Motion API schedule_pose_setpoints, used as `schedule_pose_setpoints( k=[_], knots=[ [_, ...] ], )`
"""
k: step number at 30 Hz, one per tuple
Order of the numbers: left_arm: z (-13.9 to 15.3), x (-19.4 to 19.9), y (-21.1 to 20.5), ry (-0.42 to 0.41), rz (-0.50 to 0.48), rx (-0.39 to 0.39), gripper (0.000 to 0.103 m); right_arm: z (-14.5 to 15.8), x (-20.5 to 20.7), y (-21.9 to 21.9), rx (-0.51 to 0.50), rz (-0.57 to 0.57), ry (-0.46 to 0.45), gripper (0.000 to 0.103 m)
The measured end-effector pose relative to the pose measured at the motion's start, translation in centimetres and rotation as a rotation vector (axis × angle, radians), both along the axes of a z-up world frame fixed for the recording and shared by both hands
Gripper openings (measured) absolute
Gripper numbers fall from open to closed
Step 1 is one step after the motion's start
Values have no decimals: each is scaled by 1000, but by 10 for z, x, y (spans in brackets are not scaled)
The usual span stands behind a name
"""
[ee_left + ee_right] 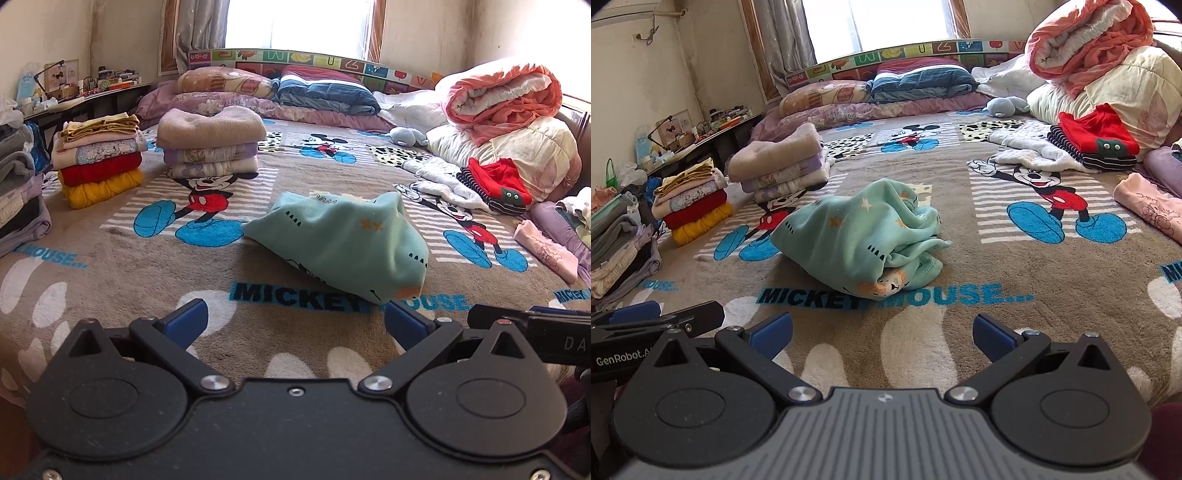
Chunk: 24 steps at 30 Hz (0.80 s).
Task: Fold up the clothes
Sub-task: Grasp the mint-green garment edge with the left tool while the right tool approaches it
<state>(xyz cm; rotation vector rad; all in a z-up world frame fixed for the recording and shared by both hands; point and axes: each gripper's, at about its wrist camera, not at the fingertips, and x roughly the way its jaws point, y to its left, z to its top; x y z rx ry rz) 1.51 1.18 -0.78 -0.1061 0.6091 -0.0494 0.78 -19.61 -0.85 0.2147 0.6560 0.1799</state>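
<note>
A crumpled mint-green garment (343, 243) with small star and dash prints lies in a heap on the Mickey Mouse bedspread (147, 266). It also shows in the right wrist view (860, 240), just beyond the "MICKEY MOUSE" lettering. My left gripper (295, 323) is open and empty, low over the bedspread, its right fingertip close to the garment's near corner. My right gripper (882, 334) is open and empty, a short way in front of the garment. Each gripper shows at the edge of the other's view.
Two stacks of folded clothes (99, 158) (210, 142) stand at the far left. Unfolded clothes, with a red item (1097, 136) and a pink one (1148, 206), lie at the right. Pillows and rolled quilts (1093, 40) line the back. A cluttered side table (74, 92) is at the left.
</note>
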Motion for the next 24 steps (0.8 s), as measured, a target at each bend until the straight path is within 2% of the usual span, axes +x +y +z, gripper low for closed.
schedule_pose_setpoints(
  k=[3,14,20,24],
  knots=[
    [-1,10,8,17,3,-52,103,-4,7,-8,68,-7,2,103],
    [-18,49,20,72,-25,-130,103,-25,40,-10,155,5,-24,103],
    [-27,66,22,58,-72,-178,103,-42,60,-20,277,29,-35,103],
    [-33,84,28,115,-82,-209,103,-52,78,-31,353,37,-19,103]
  ],
)
